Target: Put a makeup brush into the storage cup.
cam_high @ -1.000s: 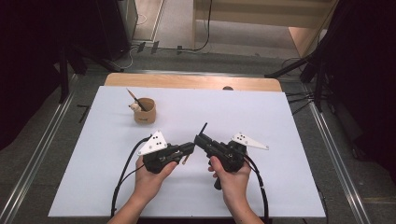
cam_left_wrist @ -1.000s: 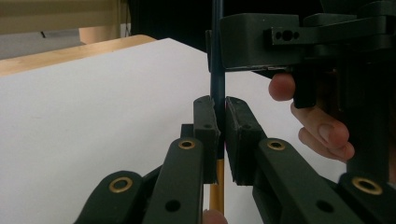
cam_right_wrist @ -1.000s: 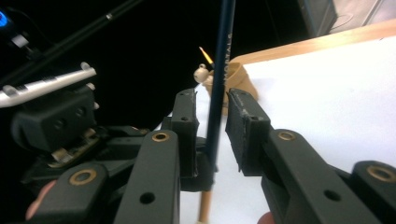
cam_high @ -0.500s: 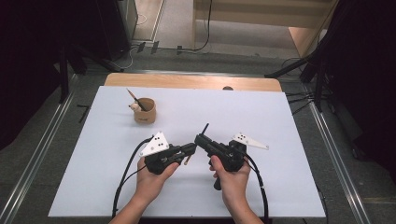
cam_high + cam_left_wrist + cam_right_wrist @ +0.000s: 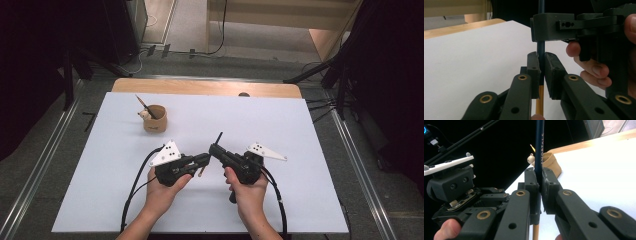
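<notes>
The 2 grippers met nose to nose above the middle of the white surface (image 5: 310, 150), each held in 1 hand, with a dark blue pencil (image 5: 539, 147) running through both sets of jaws. The right gripper (image 5: 540, 183) had just been closing, and its 2 jaws were clamped on the pencil's shaft, which rose steeply above them with pale lettering along its side and showed an orange-yellow end just below them. The left gripper (image 5: 542, 67) had just been opening a little; the same pencil stood between its 2 jaws, touching the left pad, with a thin gap beside the right pad, so its grip looked loosened rather than tight. The right gripper's body sat just beyond and above those jaws. Well beyond both sets of jaws, a small tan cup (image 5: 154, 118) stood on the surface with 1 stick in it.
</notes>
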